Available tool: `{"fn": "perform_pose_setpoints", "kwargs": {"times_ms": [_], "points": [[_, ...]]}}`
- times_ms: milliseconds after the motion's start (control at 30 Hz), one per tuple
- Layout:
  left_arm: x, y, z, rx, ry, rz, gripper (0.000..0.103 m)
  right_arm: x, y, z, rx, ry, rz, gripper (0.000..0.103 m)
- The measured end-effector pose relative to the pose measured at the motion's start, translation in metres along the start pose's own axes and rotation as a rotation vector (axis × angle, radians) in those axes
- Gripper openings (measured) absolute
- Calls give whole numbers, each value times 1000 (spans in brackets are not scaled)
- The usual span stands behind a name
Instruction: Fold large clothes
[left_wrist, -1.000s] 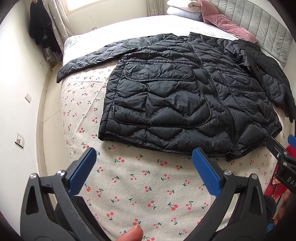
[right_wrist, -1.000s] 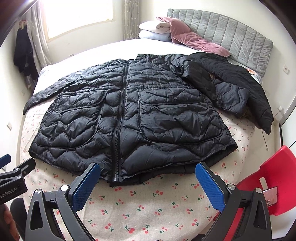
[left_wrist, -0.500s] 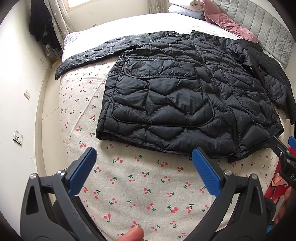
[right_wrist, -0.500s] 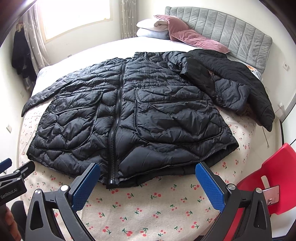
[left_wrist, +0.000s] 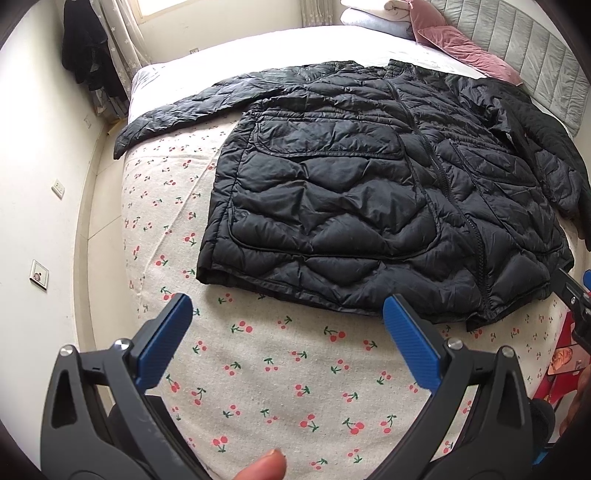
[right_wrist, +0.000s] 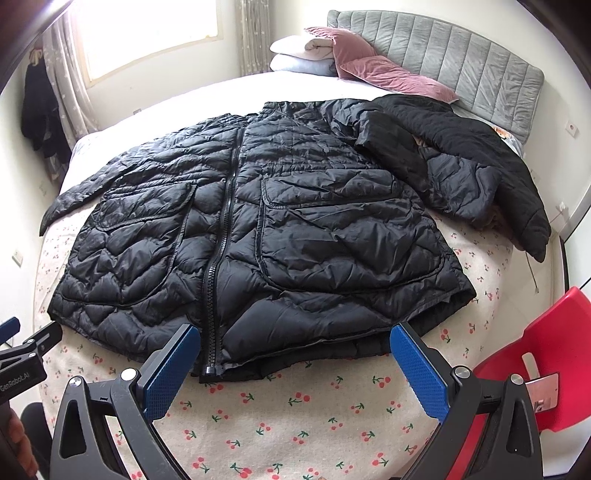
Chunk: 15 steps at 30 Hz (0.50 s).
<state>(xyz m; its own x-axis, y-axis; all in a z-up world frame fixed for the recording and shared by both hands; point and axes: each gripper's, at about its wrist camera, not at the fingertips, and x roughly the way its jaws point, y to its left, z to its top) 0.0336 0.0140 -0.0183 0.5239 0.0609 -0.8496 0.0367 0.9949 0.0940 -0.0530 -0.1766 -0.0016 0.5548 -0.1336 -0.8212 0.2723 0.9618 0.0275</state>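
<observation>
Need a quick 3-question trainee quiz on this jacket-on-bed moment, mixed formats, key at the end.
1. True or false: the black jacket lies zipped up, front side up, on the bed.
2. Multiple choice: the left gripper is (a) shut on the hem, (b) open and holding nothing, (c) shut on a sleeve.
3. Fill in: in the right wrist view, the right gripper sits just short of the jacket's ____.

Key: 1 true; 2 b; 3 hem.

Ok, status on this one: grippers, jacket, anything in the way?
Left gripper and right gripper open, empty. Black jacket flat, zipped, unfolded. Second dark garment overlaps its sleeve.
</observation>
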Motion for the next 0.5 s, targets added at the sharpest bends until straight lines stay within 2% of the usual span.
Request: {"fn": "perform_pose_setpoints", "kwargs": {"times_ms": [200,367,500], "points": [[11,5,9,87,-32,-35,103,7,-12,8,-33,-8,55,103],[34,32,28,116,27,-132,103,26,-50,23,-49,-5,108,103],[57,59,42,101,64,-198,103,48,-95,35,-14,12,92,103]]}}
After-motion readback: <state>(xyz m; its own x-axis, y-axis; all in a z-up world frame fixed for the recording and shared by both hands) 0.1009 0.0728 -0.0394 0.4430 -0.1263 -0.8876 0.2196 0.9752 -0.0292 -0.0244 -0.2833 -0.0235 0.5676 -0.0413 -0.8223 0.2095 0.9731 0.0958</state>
